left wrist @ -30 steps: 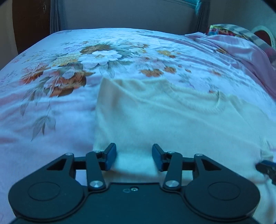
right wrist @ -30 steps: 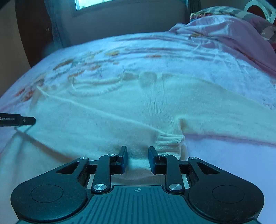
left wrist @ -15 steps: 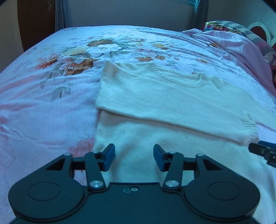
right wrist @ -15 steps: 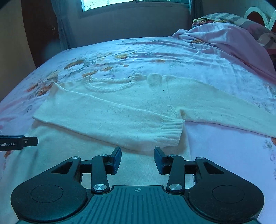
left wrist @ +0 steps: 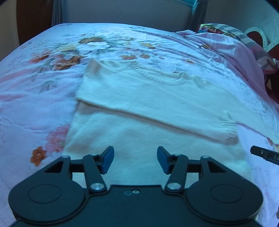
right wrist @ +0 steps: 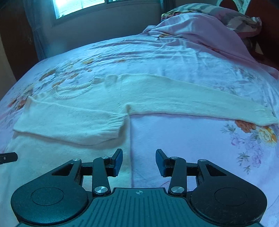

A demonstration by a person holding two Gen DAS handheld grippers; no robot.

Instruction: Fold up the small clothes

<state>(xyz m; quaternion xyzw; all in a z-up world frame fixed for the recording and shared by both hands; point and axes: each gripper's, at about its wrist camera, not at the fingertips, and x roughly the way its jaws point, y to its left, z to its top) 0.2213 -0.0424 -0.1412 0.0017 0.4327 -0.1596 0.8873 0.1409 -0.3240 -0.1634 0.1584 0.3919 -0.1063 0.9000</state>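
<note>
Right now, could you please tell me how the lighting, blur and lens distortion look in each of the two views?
Left wrist view: a cool blue cast, the cream sweater softly blurred, the bed bowed by the fisheye, the left hand-held gripper sharp. Right wrist view: the window is blown out, the sweater's knit reads crisper, and the edges curve just as strongly.
</note>
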